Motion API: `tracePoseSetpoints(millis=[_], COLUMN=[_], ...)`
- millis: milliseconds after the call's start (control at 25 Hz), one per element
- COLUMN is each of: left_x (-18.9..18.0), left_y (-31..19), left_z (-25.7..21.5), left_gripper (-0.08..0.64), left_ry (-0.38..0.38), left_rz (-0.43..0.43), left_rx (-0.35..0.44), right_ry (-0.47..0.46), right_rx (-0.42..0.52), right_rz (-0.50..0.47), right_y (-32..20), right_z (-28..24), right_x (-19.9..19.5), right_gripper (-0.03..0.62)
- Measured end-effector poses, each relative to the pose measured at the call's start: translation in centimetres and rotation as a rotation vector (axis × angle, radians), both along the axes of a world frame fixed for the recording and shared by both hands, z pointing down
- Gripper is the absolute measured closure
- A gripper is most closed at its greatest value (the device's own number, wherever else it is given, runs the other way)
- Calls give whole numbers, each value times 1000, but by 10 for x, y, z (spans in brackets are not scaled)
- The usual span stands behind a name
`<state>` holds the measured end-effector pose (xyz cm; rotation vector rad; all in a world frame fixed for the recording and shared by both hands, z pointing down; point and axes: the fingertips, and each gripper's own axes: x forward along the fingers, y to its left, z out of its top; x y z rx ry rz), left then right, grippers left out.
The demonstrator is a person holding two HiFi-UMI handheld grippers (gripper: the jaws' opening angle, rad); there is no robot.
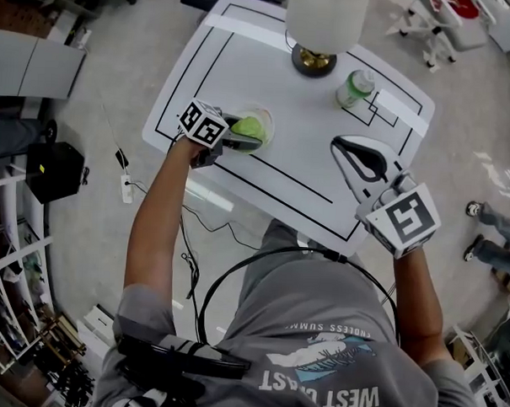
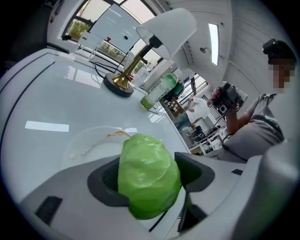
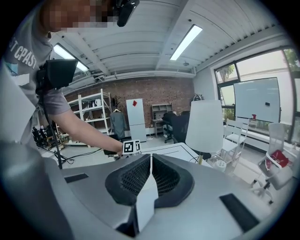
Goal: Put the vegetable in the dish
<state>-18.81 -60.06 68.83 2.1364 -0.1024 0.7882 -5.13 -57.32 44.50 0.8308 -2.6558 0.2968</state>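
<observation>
A light green leafy vegetable (image 2: 149, 174) sits between the dark pads of my left gripper (image 2: 151, 180), which is shut on it. In the head view my left gripper (image 1: 244, 133) holds the vegetable (image 1: 252, 127) just over a clear shallow dish (image 1: 269, 121) near the white table's (image 1: 269, 81) left front. The left gripper view shows the dish (image 2: 86, 143) just beyond the jaws, with a small orange smear in it. My right gripper (image 1: 340, 146) hovers over the table's right front, apart from the dish. Its jaws are shut with nothing between them (image 3: 150, 160).
A lamp (image 1: 317, 41) with a brass base and white shade stands at the table's back. A green bottle (image 1: 354, 87) with a white cap stands to its right. Black tape lines mark the tabletop. Cables lie on the floor by the front edge.
</observation>
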Motion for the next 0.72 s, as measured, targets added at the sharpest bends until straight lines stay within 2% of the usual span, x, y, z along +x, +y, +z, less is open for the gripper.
tracePoseSetpoints(millis=[120,360,560,640,720], left_x=[-5,-5,0,4,7], left_y=[-11,-20,-22,-17,-10], left_z=[0,15,8,1,-2], left_gripper=[259,189,183,240,250], left_ry=[-34,-96,-58,-23,-2], left_rz=[36,123,135,154,195], left_rx=[44,104,108,67,29], right_ry=[8,25,34,37,40], right_rx=[-16,-31,-51,-59,-61], right_rz=[-2,-6,3,3,-5], right_y=[-3,-9,-15,-19,-21], right_z=[7,17,23,26,29], right_x=[-3,-11,-15,-16,-19], right_gripper=[583,583,583,583,583])
